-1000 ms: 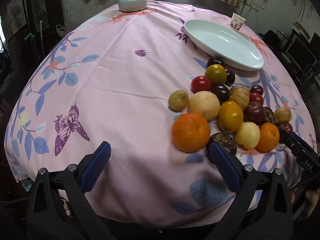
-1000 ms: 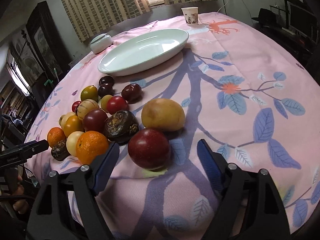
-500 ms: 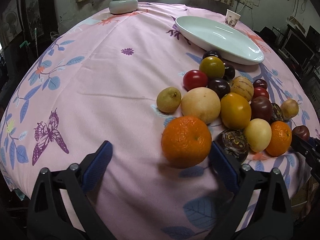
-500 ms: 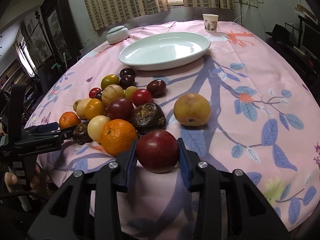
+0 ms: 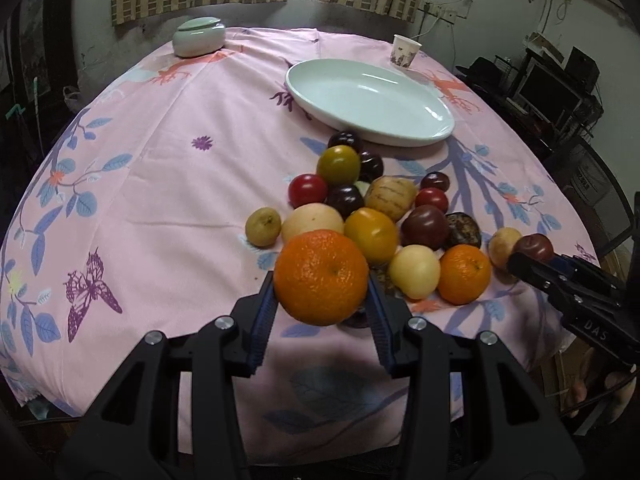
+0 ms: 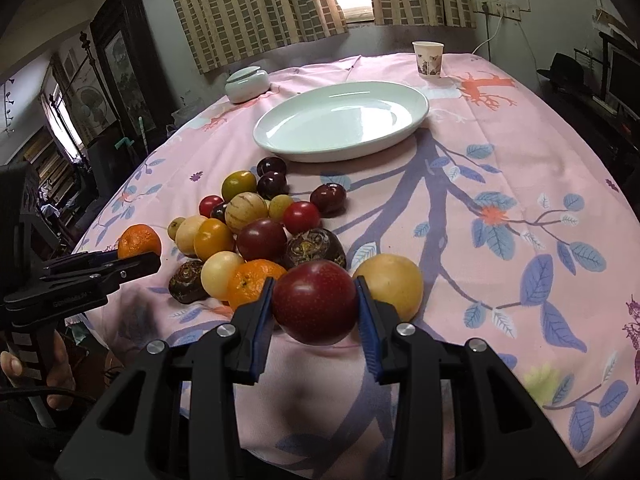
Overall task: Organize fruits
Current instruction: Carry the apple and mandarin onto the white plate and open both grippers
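Observation:
My left gripper [image 5: 320, 294] has its blue pads pressed on both sides of a large orange [image 5: 321, 276], jaws still closing, held just above the pink floral tablecloth [image 5: 160, 200]. My right gripper [image 6: 314, 294] is shut on a dark red plum [image 6: 315, 302], also off the cloth. In the right wrist view the left gripper [image 6: 132, 262] shows at the left with the orange [image 6: 139, 240]. A pile of several mixed fruits [image 5: 372, 232] lies between the two grippers. Behind the pile sits an empty white oval plate [image 5: 400, 136].
At the table's far side stand a lidded pale bowl [image 5: 199, 36] and a paper cup [image 5: 406, 50]. A yellow fruit [image 6: 394, 284] lies just right of the plum. The table's near edge runs below both grippers. Dark furniture and shelves flank the table.
The left jaws closed from wide open onto the orange and lifted it off the cloth. The right jaws closed on the plum earlier and have since raised it a little.

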Demonstrator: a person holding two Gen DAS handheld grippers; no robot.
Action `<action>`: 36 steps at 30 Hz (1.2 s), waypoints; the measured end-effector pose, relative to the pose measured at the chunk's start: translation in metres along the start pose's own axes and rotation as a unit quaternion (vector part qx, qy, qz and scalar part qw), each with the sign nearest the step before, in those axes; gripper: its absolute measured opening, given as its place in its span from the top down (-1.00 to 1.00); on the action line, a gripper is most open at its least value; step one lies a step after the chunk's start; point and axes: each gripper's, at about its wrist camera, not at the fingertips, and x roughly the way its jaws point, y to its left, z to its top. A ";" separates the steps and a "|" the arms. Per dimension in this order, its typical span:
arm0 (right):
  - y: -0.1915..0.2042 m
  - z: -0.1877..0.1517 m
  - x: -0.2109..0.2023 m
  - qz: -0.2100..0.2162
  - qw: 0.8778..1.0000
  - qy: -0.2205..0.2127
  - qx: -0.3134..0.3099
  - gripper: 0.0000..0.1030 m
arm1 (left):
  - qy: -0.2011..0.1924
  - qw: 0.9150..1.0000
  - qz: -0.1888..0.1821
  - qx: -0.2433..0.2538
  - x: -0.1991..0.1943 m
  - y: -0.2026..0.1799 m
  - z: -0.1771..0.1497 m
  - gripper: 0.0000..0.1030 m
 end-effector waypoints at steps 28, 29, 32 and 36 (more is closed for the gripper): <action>-0.054 0.243 0.211 -0.035 0.993 0.092 -0.067 0.25 | 0.055 0.998 0.019 0.010 0.205 -0.013 0.270 0.13; -0.057 0.244 0.216 -0.030 0.993 0.098 -0.063 0.25 | 0.057 0.998 0.021 0.009 0.210 -0.012 0.271 0.13; -0.061 0.242 0.227 -0.037 0.991 0.109 -0.063 0.23 | 0.069 0.997 0.021 0.008 0.223 -0.012 0.276 0.13; -0.058 0.245 0.217 -0.066 0.993 0.066 -0.077 -0.60 | 0.060 0.998 0.023 0.002 0.224 -0.012 0.282 -0.14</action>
